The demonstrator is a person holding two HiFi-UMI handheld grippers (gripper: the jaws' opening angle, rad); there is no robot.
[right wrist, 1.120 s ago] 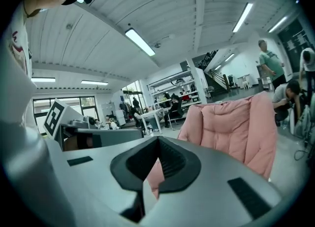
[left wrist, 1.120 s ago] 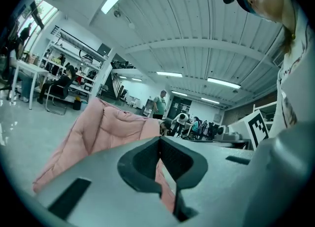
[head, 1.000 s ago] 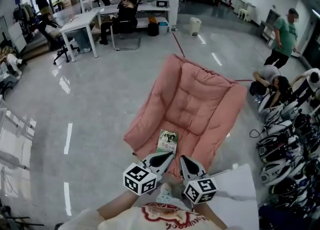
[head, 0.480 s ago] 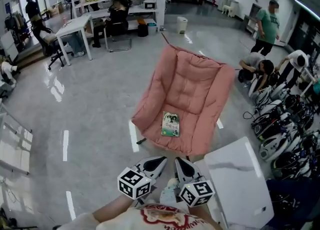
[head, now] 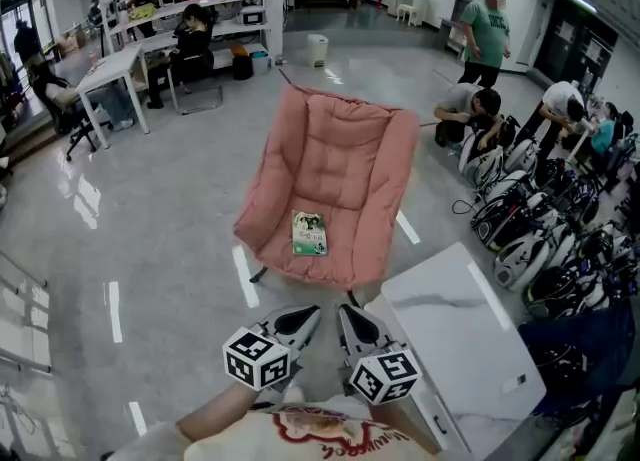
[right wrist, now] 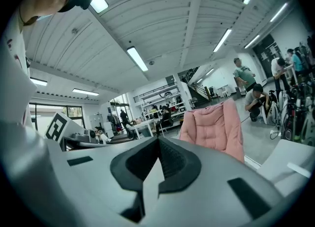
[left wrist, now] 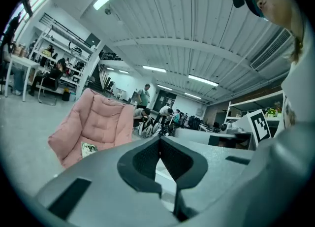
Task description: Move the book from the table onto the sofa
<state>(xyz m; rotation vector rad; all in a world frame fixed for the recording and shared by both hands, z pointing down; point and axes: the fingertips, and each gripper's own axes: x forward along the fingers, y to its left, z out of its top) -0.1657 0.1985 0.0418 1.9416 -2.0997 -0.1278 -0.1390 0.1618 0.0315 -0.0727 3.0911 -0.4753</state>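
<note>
A green-and-white book [head: 309,233] lies flat on the seat of the pink sofa [head: 340,149]; in the left gripper view the book [left wrist: 88,147] shows on the sofa [left wrist: 101,120]. Both grippers hang close to my chest, well short of the sofa. My left gripper [head: 312,313] is shut with nothing in it. My right gripper [head: 344,311] is shut and empty too. The white table [head: 460,339] stands at the right of my grippers, with no book on it. The right gripper view shows the sofa [right wrist: 214,127] ahead.
Several people crouch and stand by a row of machines [head: 560,239] at the right. A person sits at a white desk [head: 105,67] before shelves at the far left. Glossy grey floor [head: 150,219] surrounds the sofa.
Both grippers have drawn back from the sofa towards me, staying shut and empty. The book stays on the seat, now farther off, and more of the white table shows.
</note>
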